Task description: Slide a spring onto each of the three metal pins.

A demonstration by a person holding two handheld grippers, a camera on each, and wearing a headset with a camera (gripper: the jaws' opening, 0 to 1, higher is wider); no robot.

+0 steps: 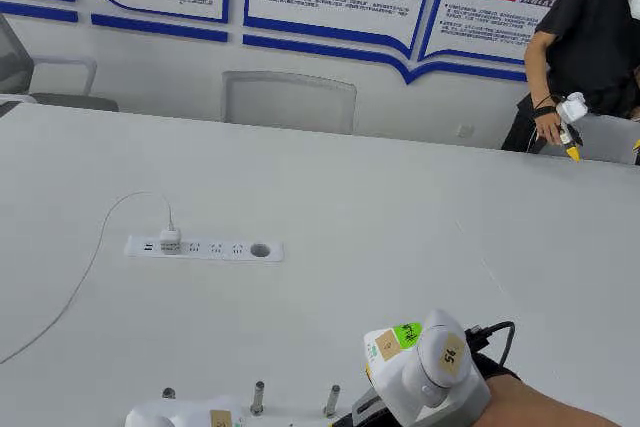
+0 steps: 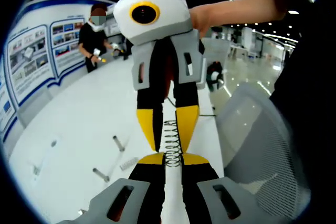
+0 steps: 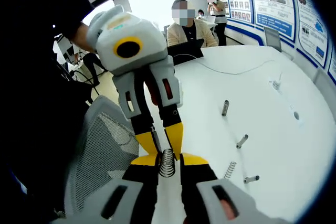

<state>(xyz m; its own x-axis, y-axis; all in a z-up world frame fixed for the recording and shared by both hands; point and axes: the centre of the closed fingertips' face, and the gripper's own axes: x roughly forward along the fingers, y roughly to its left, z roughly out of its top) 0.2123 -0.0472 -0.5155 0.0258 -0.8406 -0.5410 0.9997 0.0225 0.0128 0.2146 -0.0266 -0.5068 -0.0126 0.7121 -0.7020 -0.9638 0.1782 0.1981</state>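
Note:
One spring point(image 2: 172, 145) is held between both grippers, which face each other tip to tip low over the near table edge. In the left gripper view my left gripper point(image 2: 174, 160) is shut on its near end, while the right gripper's yellow fingers point(image 2: 149, 124) come down from above onto its far end. In the right gripper view my right gripper point(image 3: 168, 161) is shut on the spring point(image 3: 167, 162). Three metal pins stand on the table: one point(image 3: 225, 107) looks to carry a spring, and two point(image 3: 241, 141) point(image 3: 251, 179) are bare. A loose spring point(image 3: 230, 169) lies between those two. Two pins point(image 1: 258, 397) point(image 1: 332, 400) show in the head view.
A white power strip point(image 1: 205, 248) with a plugged charger and a cable point(image 1: 80, 277) lies mid-table. A mesh chair point(image 2: 262, 145) stands by the near edge. A person point(image 1: 590, 37) stands at the far right corner. Empty chairs point(image 1: 290, 99) line the far side.

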